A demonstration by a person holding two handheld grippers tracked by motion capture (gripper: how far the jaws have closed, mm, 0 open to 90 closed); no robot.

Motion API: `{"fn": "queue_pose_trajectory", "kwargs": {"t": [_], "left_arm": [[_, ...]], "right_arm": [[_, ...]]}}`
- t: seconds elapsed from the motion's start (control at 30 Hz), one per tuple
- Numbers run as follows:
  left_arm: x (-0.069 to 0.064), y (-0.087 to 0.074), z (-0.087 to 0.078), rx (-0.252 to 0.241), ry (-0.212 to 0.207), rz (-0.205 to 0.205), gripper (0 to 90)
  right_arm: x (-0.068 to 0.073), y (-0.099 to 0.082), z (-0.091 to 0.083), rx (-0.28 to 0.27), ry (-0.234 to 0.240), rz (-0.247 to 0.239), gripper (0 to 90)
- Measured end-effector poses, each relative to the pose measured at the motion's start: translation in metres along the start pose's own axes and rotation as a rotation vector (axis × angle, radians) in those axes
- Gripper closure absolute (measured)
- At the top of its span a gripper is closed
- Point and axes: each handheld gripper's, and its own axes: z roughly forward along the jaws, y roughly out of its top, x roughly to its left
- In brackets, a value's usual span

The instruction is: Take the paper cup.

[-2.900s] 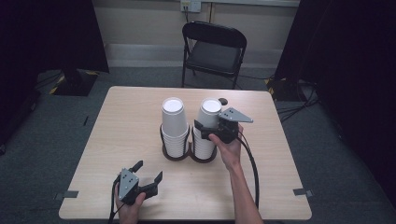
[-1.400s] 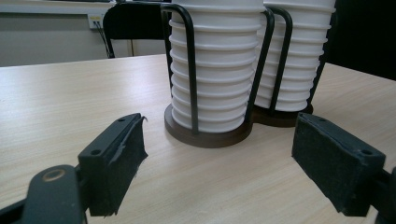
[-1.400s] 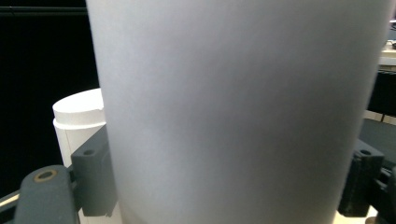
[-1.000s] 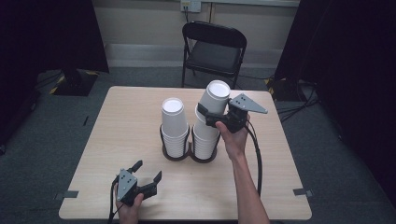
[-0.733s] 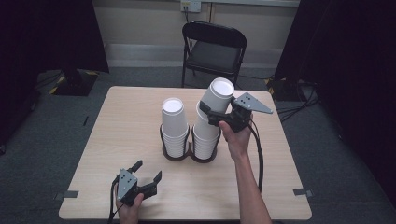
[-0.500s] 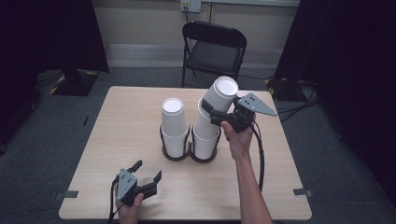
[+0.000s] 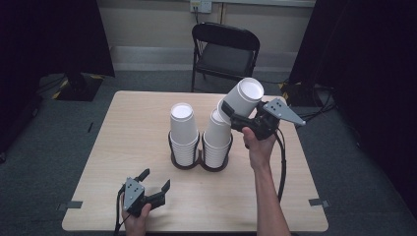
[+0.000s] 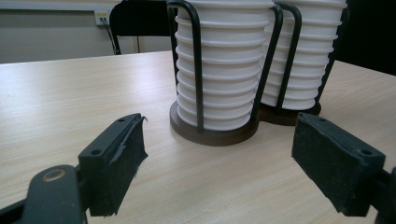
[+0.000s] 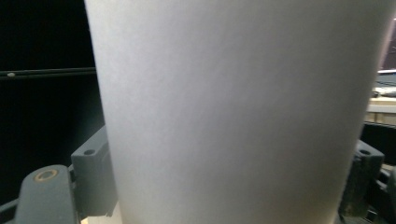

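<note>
One cup [image 7: 241, 100] seemingly clear, tilted further.

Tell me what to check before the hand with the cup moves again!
1. Right gripper shut on the lifted cup: ok, its fingers press both sides of the cup.
2. Lifted cup free of the right stack: cannot tell, its lower end looks close to the stack top.
3. Lifted cup upright: not ok, it is tilted.
4. Both stacks seated in the black holder: ok; the left stack stands straight.
5. Left gripper out of the way: ok, open and low at the near edge of the table.
</note>
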Motion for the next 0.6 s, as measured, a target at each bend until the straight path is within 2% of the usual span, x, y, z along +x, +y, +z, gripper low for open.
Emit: {"fn": "queue_pose_trajectory", "kwargs": {"t": [0.1,0.43,0.53,0.6], "left_arm": [[0.000,0.000,0.000,-0.003,0.002,-0.005,16.9],[-0.001,0.000,-0.001,-0.005,0.008,0.016,17.2],[0.000,0.000,0.000,-0.001,0.005,-0.002,17.4],[0.002,0.000,-0.002,-0.007,0.024,-0.026,17.4]], "right_arm": [[-0.002,-0.001,-0.006,0.003,-0.016,0.010,15.1],[-0.013,0.003,-0.034,0.001,-0.076,0.041,15.3],[-0.017,-0.001,-0.042,0.017,-0.087,0.059,15.4],[-0.017,-0.008,-0.050,0.025,-0.100,0.076,15.5]]}}
